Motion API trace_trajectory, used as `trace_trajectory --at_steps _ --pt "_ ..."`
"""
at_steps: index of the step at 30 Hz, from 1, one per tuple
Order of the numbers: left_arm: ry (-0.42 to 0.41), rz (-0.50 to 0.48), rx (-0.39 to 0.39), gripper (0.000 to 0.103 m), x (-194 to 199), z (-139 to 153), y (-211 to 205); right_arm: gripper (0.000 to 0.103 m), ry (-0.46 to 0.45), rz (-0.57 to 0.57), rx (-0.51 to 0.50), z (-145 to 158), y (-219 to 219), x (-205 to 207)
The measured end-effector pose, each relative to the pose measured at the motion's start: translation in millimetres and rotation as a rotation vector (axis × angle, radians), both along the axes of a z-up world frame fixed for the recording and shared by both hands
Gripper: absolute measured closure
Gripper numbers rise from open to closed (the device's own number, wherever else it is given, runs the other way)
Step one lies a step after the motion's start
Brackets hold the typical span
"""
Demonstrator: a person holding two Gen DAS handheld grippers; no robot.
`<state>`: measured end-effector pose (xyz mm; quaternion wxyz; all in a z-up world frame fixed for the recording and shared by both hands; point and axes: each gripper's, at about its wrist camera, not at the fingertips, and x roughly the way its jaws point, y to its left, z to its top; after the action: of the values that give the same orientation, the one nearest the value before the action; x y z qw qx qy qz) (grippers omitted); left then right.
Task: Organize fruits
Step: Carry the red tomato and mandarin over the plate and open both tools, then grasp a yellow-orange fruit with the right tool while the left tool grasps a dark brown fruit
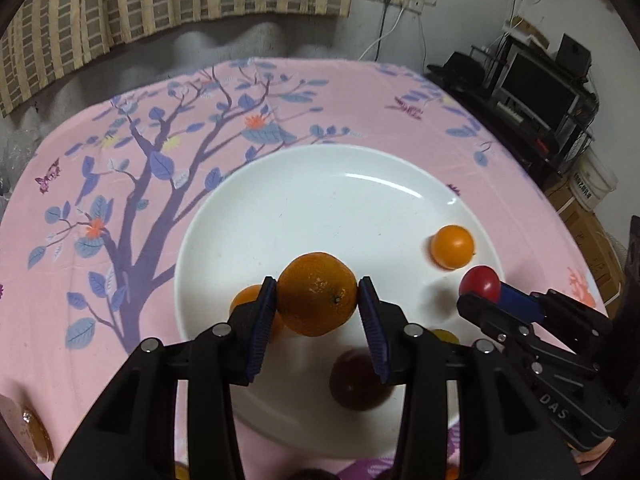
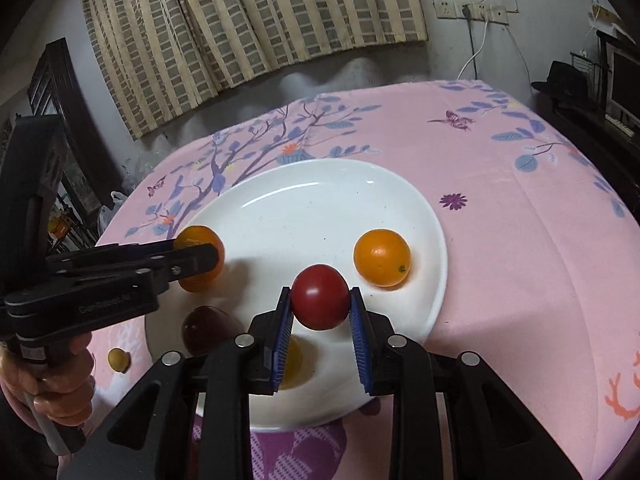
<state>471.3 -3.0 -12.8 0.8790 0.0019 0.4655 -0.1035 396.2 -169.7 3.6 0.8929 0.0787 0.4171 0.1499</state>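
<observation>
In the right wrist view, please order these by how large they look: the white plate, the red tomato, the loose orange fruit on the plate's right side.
1. white plate
2. red tomato and orange fruit: look alike; the tomato is nearer the camera, so unsure.

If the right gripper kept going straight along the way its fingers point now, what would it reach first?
The right gripper is shut on a red tomato, held above the white plate. Straight ahead lies only bare plate, then the pink tablecloth. The small orange fruit sits off to the right of that line, though depth is uncertain.
</observation>
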Motion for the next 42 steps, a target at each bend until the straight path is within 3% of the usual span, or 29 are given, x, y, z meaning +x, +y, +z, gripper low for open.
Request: trace_trajectory --at_steps 3,4,6,11,15,20,25,28,35,42 --pt "-0.003 0.003 0.024 0.061 4.5 -5.0 -4.2 0.072 0.001 0.018 -0.012 -6.0 3.0 1.1" --pt "0.002 0.008 0.031 0.061 5.1 -4.9 -5.2 0.068 0.002 0.021 -0.014 -7.0 3.4 0.5" --pt "-0.003 0.012 0.016 0.045 0.3 0.4 -4.6 0.064 0.001 0.028 -0.009 -3.6 4.0 -3.5" --pt "-0.096 0.044 0.020 0.019 -44.9 29.4 5.5 0.054 -0.061 0.050 -0.023 18.0 2.4 -26.4" --pt "-0.149 0.071 -0.007 0.010 -102.2 40.9 26.1 0.053 -0.071 0.065 -0.045 26.7 1.7 -52.9" --pt "-0.187 0.124 -0.037 0.009 -177.6 30.5 55.7 0.047 -0.066 0.076 -0.039 21.5 -12.0 -107.8" --pt "-0.195 0.158 -0.044 0.008 -224.7 2.6 70.6 0.043 -0.027 0.047 0.075 9.5 -33.8 -154.2" --pt "-0.139 0.157 -0.055 0.008 -234.5 -13.2 72.8 0.043 0.000 0.043 0.084 1.1 -34.1 -167.8" --pt "-0.188 0.124 -0.027 0.007 -253.7 -11.8 66.1 0.043 0.047 0.072 0.057 -6.1 -25.0 -170.6" --pt "-0.150 0.120 -0.071 0.007 -253.3 -12.2 67.6 0.043 0.096 0.080 0.041 -13.9 -22.4 -169.0"
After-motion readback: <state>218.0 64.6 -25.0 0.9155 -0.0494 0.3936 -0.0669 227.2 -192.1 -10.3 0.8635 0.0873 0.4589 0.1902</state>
